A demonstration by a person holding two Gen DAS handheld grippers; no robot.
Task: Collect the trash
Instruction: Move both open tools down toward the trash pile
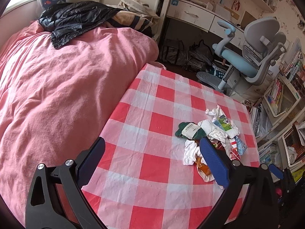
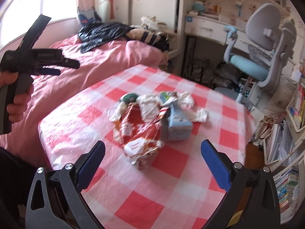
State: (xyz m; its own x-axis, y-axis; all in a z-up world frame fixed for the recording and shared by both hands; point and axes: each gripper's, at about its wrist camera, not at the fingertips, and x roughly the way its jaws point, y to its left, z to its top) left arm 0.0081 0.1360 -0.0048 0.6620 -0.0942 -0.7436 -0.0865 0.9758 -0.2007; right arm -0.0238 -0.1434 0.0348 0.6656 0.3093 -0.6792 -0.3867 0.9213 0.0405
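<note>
1. Trash pile (image 2: 152, 118) sits on the table with the red-and-white checked cloth (image 1: 144, 126), toward its right edge in the left wrist view and well clear of the near edge.
2. Counted in the heap: one red and white foil wrapper (image 2: 141, 133), one pale blue carton (image 2: 179, 126), one green bundle with a white label (image 1: 190, 131), one green printed packet (image 1: 225, 123), and several crumpled white tissues (image 1: 215, 129) whose number I cannot tell because they overlap.
3. One loose tissue wad (image 2: 202, 115) lies just beside the heap, nearer the right edge.
4. Left gripper (image 1: 152, 145) has its jaws spread wide and holds nothing; its right finger (image 1: 213, 162) stands in front of the near part of the pile and hides some of it.
5. Right gripper (image 2: 152, 148) is also spread wide with nothing held, hovering over the near part of the table, the wrapper between its fingers but apart from both.
6. A hand (image 2: 17, 99) grips the left tool's handle above the bed.
7. Bed with a pink cover (image 1: 66, 80) butts against the table's left edge; one black jacket (image 1: 76, 19) lies at its far end.
8. One grey and blue desk chair (image 1: 253, 57) stands beyond the far right corner, a desk (image 1: 192, 15) behind it, bags (image 1: 190, 55) beneath.
9. Bookshelves (image 1: 286, 99) line the right side.
</note>
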